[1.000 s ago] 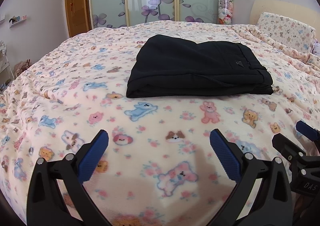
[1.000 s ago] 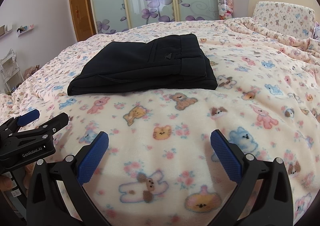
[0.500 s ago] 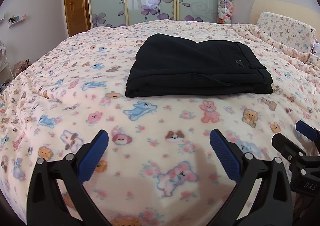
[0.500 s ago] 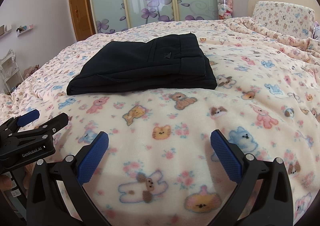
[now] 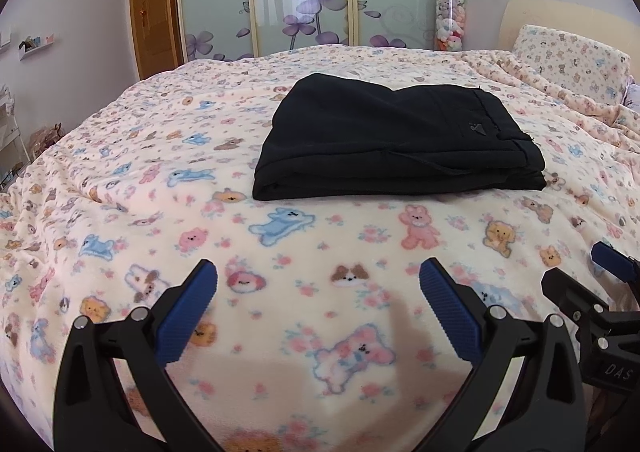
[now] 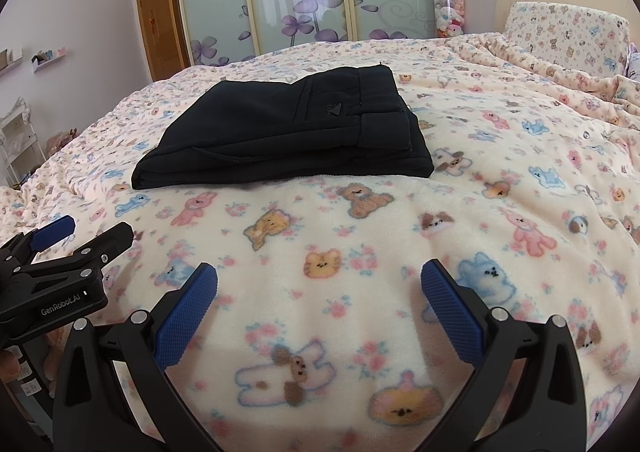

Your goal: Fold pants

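The black pants (image 5: 396, 140) are seen folded into a compact, several-layered rectangle lying flat toward the middle of the bed (image 5: 120, 156), well back from its near edge. The waistband, with a small triangular tag, is turned toward the headboard side, and the rounded fold faces the opposite side. The cloth is judged soft and limp, light for its bulk, and not slippery against the fleecy blanket; nothing fragile is involved. The stacked layers would likely slide apart if only the top one were pinched. If any further fold or shift is wanted, hold is best taken at the two near corners of the stack, with every layer caught together, or along the thicker waistband edge where the fabric is stiffest. The task is judged essentially complete.

The left gripper (image 5: 318, 308) is held over the blanket near the bed's near edge, its jaws spread wide and empty. The right gripper (image 6: 319, 308) is held just beside it, likewise spread wide and holding nothing, well apart from the pants.
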### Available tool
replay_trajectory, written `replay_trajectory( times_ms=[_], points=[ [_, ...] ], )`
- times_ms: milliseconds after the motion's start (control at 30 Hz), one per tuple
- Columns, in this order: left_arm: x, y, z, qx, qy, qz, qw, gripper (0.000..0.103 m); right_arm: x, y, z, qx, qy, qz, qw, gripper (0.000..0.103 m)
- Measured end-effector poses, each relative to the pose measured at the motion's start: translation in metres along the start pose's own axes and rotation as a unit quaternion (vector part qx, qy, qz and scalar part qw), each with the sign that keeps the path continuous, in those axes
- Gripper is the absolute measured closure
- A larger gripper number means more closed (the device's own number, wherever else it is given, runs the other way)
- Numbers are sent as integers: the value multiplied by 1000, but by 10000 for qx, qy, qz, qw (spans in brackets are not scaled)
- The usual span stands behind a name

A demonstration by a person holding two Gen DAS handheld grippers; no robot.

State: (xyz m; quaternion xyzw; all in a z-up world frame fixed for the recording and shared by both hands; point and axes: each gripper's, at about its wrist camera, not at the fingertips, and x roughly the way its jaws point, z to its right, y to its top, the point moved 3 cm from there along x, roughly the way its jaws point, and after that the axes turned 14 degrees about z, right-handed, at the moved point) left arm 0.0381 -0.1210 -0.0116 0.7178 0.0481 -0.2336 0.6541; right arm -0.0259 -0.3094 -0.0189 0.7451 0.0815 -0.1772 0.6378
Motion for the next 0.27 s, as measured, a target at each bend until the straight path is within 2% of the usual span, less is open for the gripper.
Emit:
replay_trajectory(
  times_ms=[267],
  points=[
    [4,-1,-1,43,15,-104,9999,2,-1,-4,4,42,-5,-12,10000,1]
  ],
)
